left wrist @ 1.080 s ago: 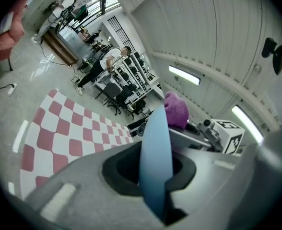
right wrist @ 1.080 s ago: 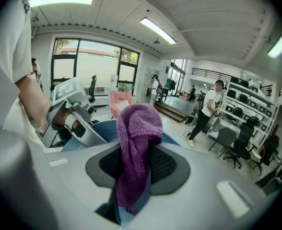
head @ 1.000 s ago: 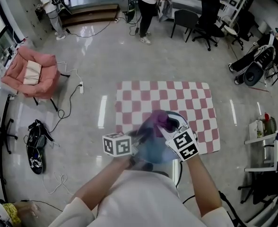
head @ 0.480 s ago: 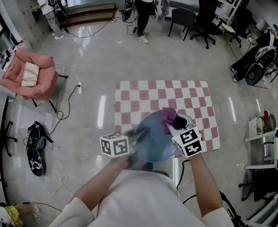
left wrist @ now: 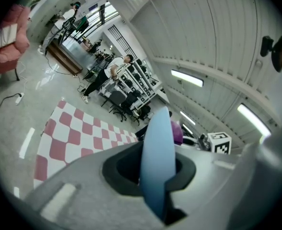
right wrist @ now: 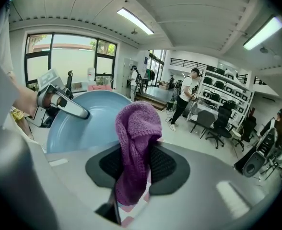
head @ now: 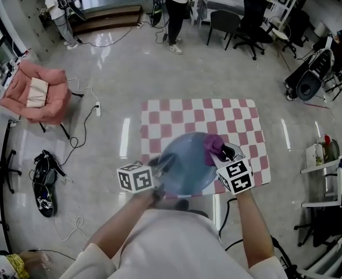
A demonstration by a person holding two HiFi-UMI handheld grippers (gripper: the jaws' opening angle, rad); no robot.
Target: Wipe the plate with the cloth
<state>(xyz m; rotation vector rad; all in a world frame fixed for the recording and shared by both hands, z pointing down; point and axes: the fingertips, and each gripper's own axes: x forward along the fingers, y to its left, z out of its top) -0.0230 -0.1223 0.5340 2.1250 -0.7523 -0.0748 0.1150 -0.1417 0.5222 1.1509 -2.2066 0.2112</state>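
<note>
Plate (head: 185, 166) held aloft in left gripper (head: 162, 166), cloth (head: 214, 146) at its right rim

A person stands over a pink-and-white checked rug (head: 200, 116) and holds a pale blue plate in the air, above the rug's near edge. The left gripper has its jaws closed on the plate's near left rim. The left gripper view shows the plate edge-on, wedged between the two pads.

The right gripper (head: 222, 154) has its jaws clamped on a purple knitted cloth. The cloth is bunched between them, its upper end rising above the jaws and its lower end dangling below.

In the head view the cloth sits at the plate's far right side and overlaps the rim. In the right gripper view it stands in front of the plate's hollow face, with the left gripper at the opposite rim. Whether the cloth actually presses on the surface cannot be told.

The two marker cubes flank the plate, one at each of its near corners, with the person's forearms behind them.

A pink armchair (head: 34, 92) stands far left on the glossy grey floor (head: 118, 63), with a white power strip (head: 99, 106) and its cable just beside it. A dark bag (head: 43, 179) lies on the floor at the near left. Black office chairs (head: 241, 25) are grouped far right, and two people (head: 180, 4) stand at the far end of the room.
</note>
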